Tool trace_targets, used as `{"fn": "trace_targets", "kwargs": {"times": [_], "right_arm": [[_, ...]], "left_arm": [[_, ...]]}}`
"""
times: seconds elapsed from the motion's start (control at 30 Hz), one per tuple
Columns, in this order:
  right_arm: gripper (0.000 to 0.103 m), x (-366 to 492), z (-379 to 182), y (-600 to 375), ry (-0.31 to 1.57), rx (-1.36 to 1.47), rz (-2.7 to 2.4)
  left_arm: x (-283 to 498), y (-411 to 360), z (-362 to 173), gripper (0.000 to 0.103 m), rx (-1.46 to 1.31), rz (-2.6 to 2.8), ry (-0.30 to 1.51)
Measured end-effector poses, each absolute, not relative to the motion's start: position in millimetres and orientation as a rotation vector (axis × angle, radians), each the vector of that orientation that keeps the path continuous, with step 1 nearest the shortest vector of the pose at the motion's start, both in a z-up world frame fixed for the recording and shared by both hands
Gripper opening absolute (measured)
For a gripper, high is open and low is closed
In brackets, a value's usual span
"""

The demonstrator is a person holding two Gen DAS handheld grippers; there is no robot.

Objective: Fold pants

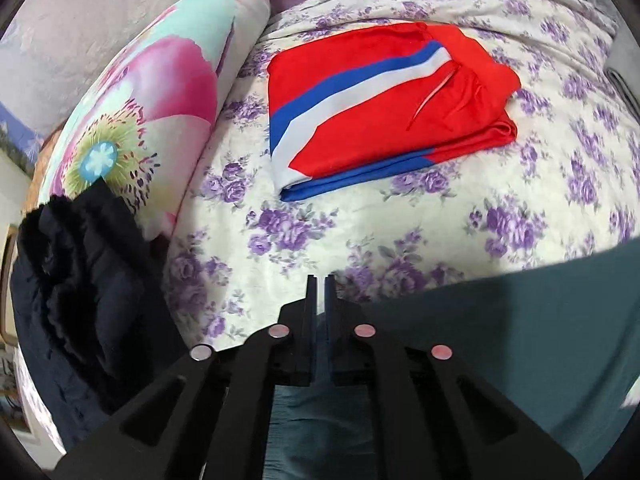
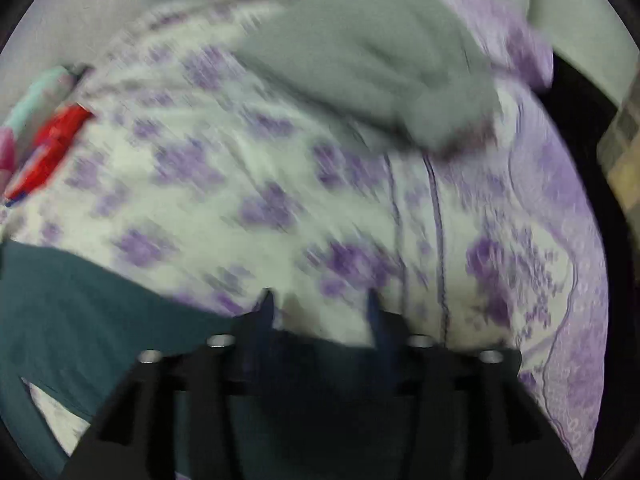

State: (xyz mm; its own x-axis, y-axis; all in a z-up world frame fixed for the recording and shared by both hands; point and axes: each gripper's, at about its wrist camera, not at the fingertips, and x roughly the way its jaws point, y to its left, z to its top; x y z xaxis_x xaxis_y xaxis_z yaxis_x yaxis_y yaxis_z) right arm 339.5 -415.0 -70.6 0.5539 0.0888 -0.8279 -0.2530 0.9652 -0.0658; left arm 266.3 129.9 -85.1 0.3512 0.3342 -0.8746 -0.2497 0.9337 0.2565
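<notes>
Underneath everything, one bed, spread with a white sheet (image 1: 400, 236) printed in purple flowers; right view blurred, showing the same sheet with a lilac border at its right edge. Behind, a pale textured wall (image 1: 100, 8). Along the left, one rolled quilt (image 1: 160, 92) with a large pink flower. At the near edge, one pair of dark teal pants (image 1: 520, 320), lying under both tools. Farther back, one grey garment (image 2: 368, 64), crumpled. Mid-bed, one folded red garment (image 1: 380, 108) with blue and white stripes. At left, one black fleecy garment (image 1: 80, 280), heaped. Left gripper (image 1: 319, 280) nearly closed, a thin slit between the tips, nothing visibly pinched. Right gripper (image 2: 320, 300) moderately spread, empty at the tips.
</notes>
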Motion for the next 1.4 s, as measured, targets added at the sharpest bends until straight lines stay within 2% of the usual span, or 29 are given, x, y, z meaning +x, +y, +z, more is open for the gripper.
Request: {"fn": "trace_targets", "kwargs": {"times": [0.03,0.1,0.2,0.27,0.33,0.53,0.6,0.67,0.7,0.83,0.9,1.07,1.1,1.17,1.2,1.27,1.33,1.4], "right_arm": [[0.053,334.8,-62.5,-400.4,0.954,-0.175,0.269],[0.053,328.1,-57.2,-373.3,0.951,-0.201,0.373],[0.054,318.9,-58.3,-303.8,0.947,-0.297,0.563],[0.059,316.9,-62.3,-264.5,0.962,-0.359,0.648],[0.059,313.3,-69.3,-242.1,0.968,-0.405,0.685],[0.061,324.0,-105.4,-192.4,1.058,-0.503,0.713],[0.049,327.0,-106.8,-193.2,1.077,-0.481,0.718],[0.029,329.4,-101.6,-195.5,1.099,-0.44,0.74],[0.027,330.3,-98.7,-197.4,1.105,-0.431,0.749],[0.028,328.2,-91.7,-200.3,1.1,-0.438,0.764],[0.03,327.5,-92.9,-197.9,1.087,-0.438,0.767],[0.033,329.2,-108.4,-188.0,1.096,-0.467,0.761],[0.033,330.9,-109.1,-188.8,1.101,-0.454,0.762],[0.033,333.8,-109.9,-188.9,1.105,-0.447,0.768],[0.033,334.2,-110.0,-189.0,1.104,-0.451,0.772],[0.033,335.3,-110.5,-188.9,1.107,-0.454,0.774],[0.031,336.8,-110.5,-188.6,1.115,-0.445,0.77],[0.024,338.6,-109.4,-189.9,1.119,-0.427,0.765]], "left_arm": [[264.5,132.7,-85.3,0.024,0.098,0.375,1.162],[259.2,135.9,-85.0,0.039,0.137,0.398,1.169],[255.3,146.8,-91.8,0.045,0.136,0.364,1.222],[256.2,151.5,-97.0,0.052,0.132,0.327,1.248],[256.8,152.6,-103.1,0.061,0.183,0.304,1.261],[258.4,152.3,-113.9,0.066,0.221,0.251,1.261],[256.9,150.6,-112.1,0.065,0.232,0.234,1.26],[254.3,152.4,-104.1,0.063,0.199,0.188,1.269],[253.7,154.6,-98.6,0.062,0.173,0.164,1.27],[243.4,158.6,-75.1,0.066,0.142,0.081,1.25],[240.0,158.5,-68.1,0.071,0.151,0.046,1.237],[237.2,147.0,-90.3,0.072,0.239,0.018,1.296],[238.2,145.9,-96.8,0.071,0.258,0.023,1.31],[237.3,145.8,-109.8,0.061,0.277,-0.001,1.333],[238.3,144.9,-114.7,0.047,0.248,-0.047,1.353],[239.0,143.8,-113.8,0.031,0.211,-0.084,1.348],[242.3,143.0,-111.6,0.011,0.203,-0.127,1.347],[241.6,141.3,-106.4,0.006,0.201,-0.132,1.338]]}}
